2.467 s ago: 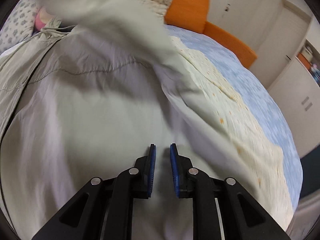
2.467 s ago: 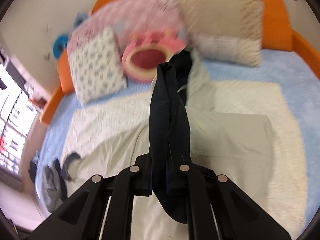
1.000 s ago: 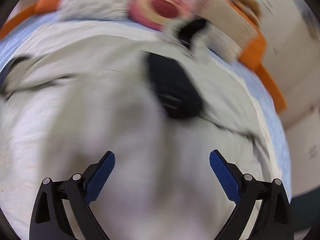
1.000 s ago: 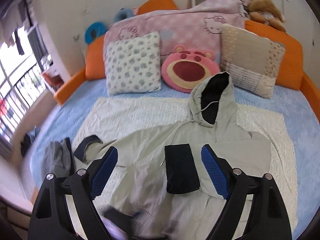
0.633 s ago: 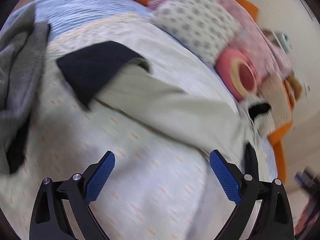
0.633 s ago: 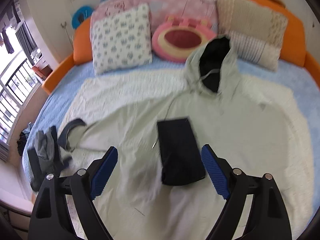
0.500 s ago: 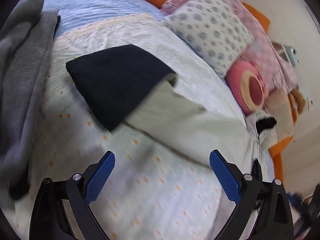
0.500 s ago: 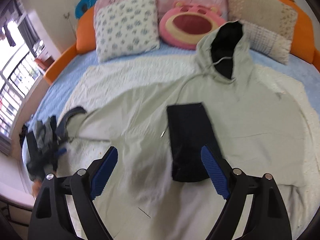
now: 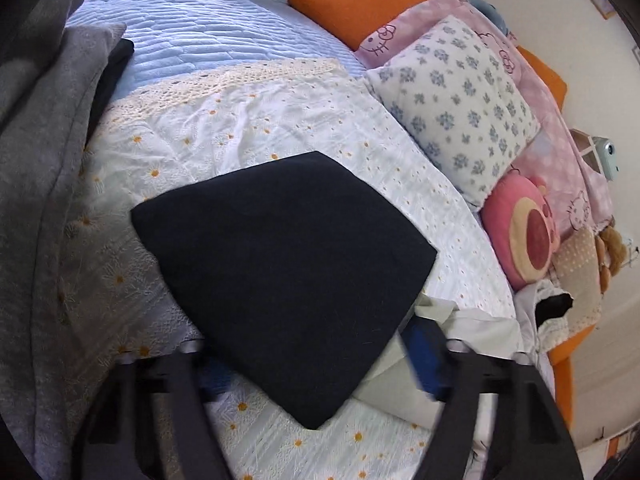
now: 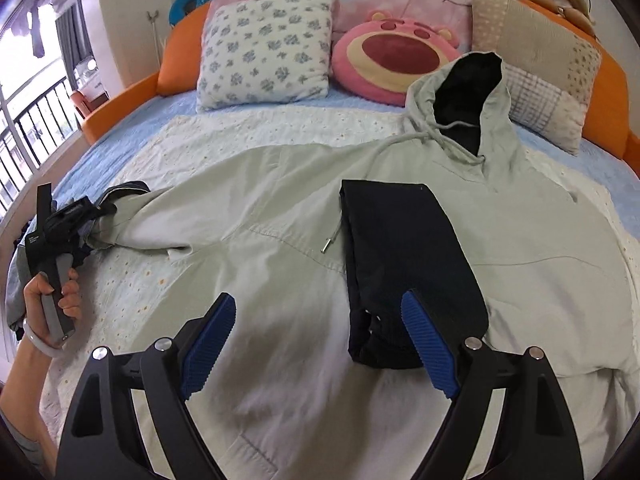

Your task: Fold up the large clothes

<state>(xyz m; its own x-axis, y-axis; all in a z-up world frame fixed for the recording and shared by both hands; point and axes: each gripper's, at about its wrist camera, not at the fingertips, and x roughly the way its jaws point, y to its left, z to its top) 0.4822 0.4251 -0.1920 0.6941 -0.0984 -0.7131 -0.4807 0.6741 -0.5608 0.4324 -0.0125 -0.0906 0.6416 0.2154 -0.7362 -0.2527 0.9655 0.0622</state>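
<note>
Left gripper (image 9: 320, 364) is closing around the dark cuff (image 9: 280, 272), not yet pinching; right gripper (image 10: 316, 336), wide but narrowing, hovers over the hoodie (image 10: 280, 208). A shallow bite might snag the bedsheet (image 9: 280, 120) too.

The right tongs (image 10: 316, 332) are built of matte black linkage arms with silver round screw heads at the joints, and each finger carries a ribbed blue pad (image 10: 430, 350). The left tongs (image 9: 320, 364) show the same black arms and blue pads, blurred in their own view. From the right wrist view, the left tongs' body (image 10: 48, 236) is a black block with small white lettering on a grey handle. The person's left hand (image 10: 54, 300) wears a pale bangle (image 10: 34, 338) at the wrist.
</note>
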